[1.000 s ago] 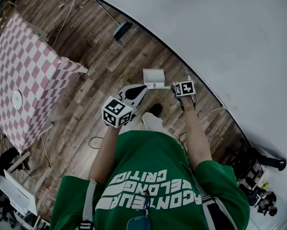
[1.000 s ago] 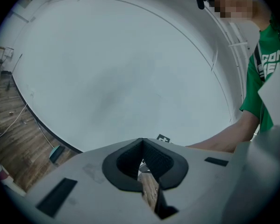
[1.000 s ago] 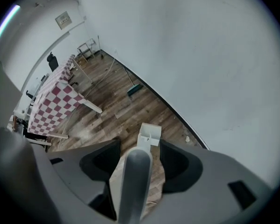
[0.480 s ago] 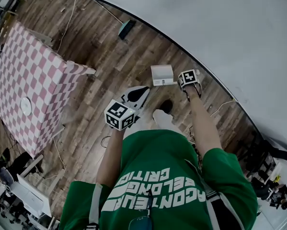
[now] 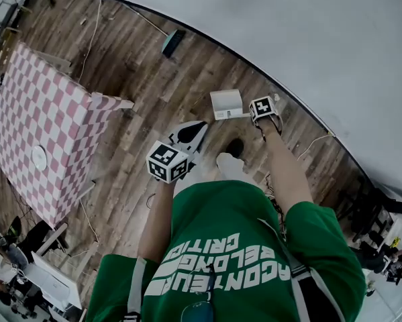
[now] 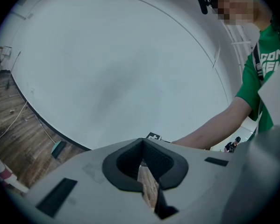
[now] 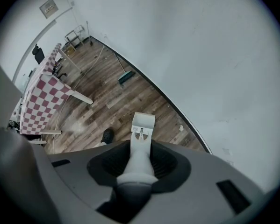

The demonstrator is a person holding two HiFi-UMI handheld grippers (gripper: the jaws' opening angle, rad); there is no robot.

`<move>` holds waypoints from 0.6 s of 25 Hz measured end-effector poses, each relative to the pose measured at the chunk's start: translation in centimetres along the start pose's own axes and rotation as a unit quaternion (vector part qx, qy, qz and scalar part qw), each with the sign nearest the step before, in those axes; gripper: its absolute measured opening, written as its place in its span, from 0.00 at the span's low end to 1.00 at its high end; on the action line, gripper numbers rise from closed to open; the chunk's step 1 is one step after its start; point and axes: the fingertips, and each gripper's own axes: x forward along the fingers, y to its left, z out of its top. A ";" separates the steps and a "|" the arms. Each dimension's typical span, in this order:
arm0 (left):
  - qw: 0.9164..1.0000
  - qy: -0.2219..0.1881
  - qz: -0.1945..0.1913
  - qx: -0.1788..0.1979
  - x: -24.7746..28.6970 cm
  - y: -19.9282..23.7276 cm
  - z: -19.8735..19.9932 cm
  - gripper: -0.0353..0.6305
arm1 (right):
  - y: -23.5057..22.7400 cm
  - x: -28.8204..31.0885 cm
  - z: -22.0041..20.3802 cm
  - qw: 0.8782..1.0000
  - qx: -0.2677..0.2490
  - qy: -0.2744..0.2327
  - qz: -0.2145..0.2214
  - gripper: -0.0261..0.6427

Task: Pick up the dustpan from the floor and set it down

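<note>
A white dustpan [image 5: 226, 103] lies on the wood floor near the foot of the wall, its handle pointing toward me. My right gripper [image 5: 253, 116] points straight down over that handle. In the right gripper view the handle [image 7: 139, 158] runs up between the jaws to the pan [image 7: 143, 124], and the jaws are closing onto it. My left gripper [image 5: 198, 129] hovers over the floor to the left of the pan and carries nothing. In the left gripper view its jaws [image 6: 144, 171] stand together, with only a thin slit between them.
A table with a pink-and-white checked cloth [image 5: 39, 113] stands to the left, with a small plate [image 5: 39, 157] on it. A teal broom head [image 5: 172, 42] rests by the wall. My shoes [image 5: 233, 149] are just behind the dustpan. Cables trail across the floor.
My right gripper has dropped a little onto the end of the dustpan's handle. The left gripper has barely moved. The dustpan lies where it was.
</note>
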 end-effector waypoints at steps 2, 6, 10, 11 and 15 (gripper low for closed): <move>1.000 0.001 0.001 0.000 0.1 0.0 0.0 0.05 | -0.4 -0.1 -0.4 1.000 -0.001 0.001 -0.010 0.20; 1.000 0.001 0.009 -0.004 0.2 0.3 -0.1 0.05 | -0.4 -0.2 -0.8 1.000 -0.001 -0.001 -0.015 0.20; 1.000 0.002 0.012 -0.002 0.3 0.4 0.0 0.05 | -0.4 0.3 -1.0 1.000 -0.001 -0.009 -0.019 0.20; 1.000 0.001 0.013 -0.001 0.3 0.4 0.1 0.05 | -0.4 0.3 -1.0 1.000 -0.001 -0.010 -0.022 0.20; 1.000 -0.008 0.023 0.000 0.2 0.6 1.0 0.05 | -0.5 -0.2 -1.6 0.999 -0.001 -0.009 -0.034 0.21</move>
